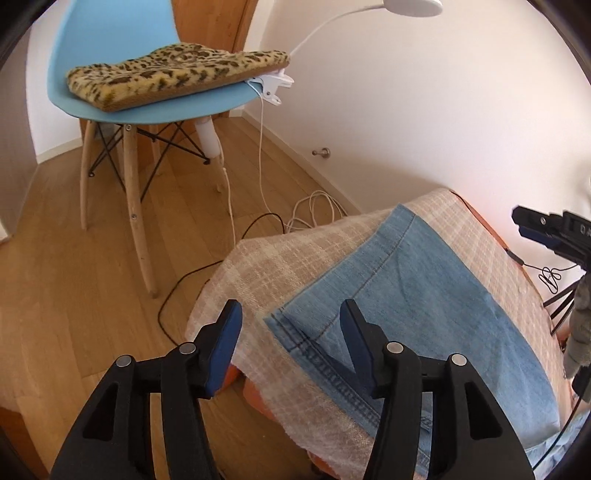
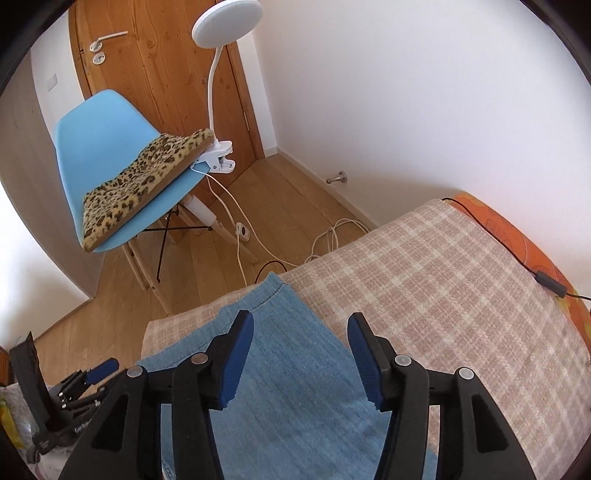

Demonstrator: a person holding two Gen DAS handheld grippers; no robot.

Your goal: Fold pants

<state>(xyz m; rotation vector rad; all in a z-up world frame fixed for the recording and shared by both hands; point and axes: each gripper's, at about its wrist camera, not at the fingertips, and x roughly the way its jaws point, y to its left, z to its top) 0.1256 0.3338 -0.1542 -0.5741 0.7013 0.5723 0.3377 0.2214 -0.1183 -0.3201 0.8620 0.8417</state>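
Observation:
Light blue denim pants (image 1: 424, 306) lie flat on a beige checked blanket (image 1: 295, 251) that covers the bed. In the left wrist view the hem and stitched seam of the pants run under my left gripper (image 1: 291, 317), which is open and empty above the pants' near corner. In the right wrist view the pants (image 2: 291, 354) lie below my right gripper (image 2: 301, 328), also open and empty. The left gripper shows at the lower left of the right wrist view (image 2: 99, 369); the right gripper shows at the right edge of the left wrist view (image 1: 535, 225).
A blue chair (image 1: 122, 48) with a leopard cushion (image 1: 173, 74) stands on the wooden floor (image 1: 74, 258), with a clip lamp (image 2: 225, 22) on its seat. White and black cables (image 1: 314, 210) lie on the floor by the bed. A black cable (image 2: 517, 258) crosses the blanket (image 2: 461, 280).

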